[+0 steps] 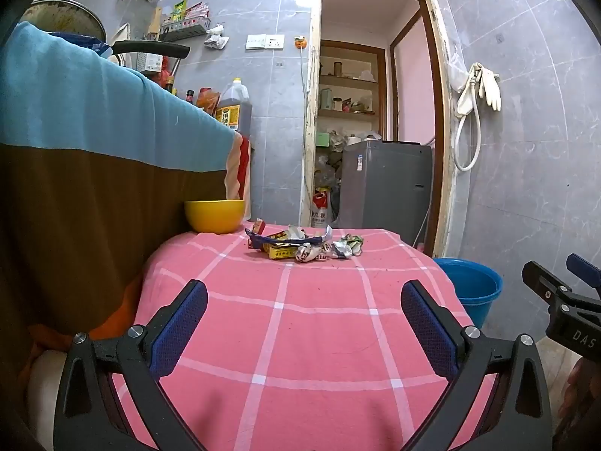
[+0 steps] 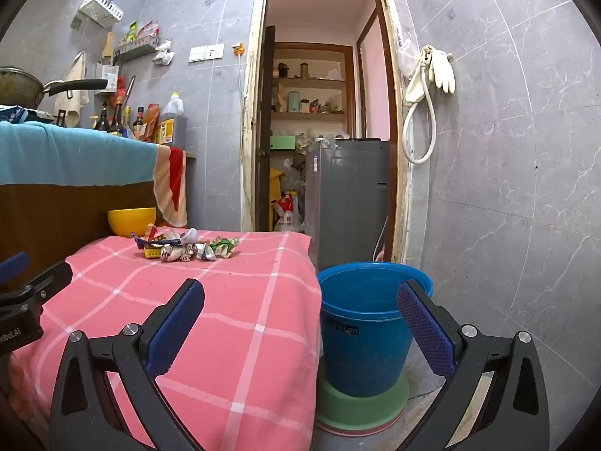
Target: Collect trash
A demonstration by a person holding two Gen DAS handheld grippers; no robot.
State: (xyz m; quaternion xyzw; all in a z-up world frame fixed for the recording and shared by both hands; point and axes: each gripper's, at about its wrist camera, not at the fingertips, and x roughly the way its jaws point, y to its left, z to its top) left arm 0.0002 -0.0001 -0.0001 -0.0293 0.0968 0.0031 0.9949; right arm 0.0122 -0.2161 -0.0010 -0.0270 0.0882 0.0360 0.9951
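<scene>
Crumpled wrappers [image 1: 304,244] heaped on pink checked cloth [image 1: 300,338], blue bucket [image 2: 364,323] beside

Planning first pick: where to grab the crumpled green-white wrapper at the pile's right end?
Pinch the green-white wrapper across its raised crumpled body, coming from above and its open right side with the right gripper. The other wrappers crowd its left; the pink checked cloth is bare on its right.

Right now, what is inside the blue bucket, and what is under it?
The blue bucket shows only bare inner wall; its bottom is hidden by the rim. It stands on a green round base, with a pink edge below that.
</scene>
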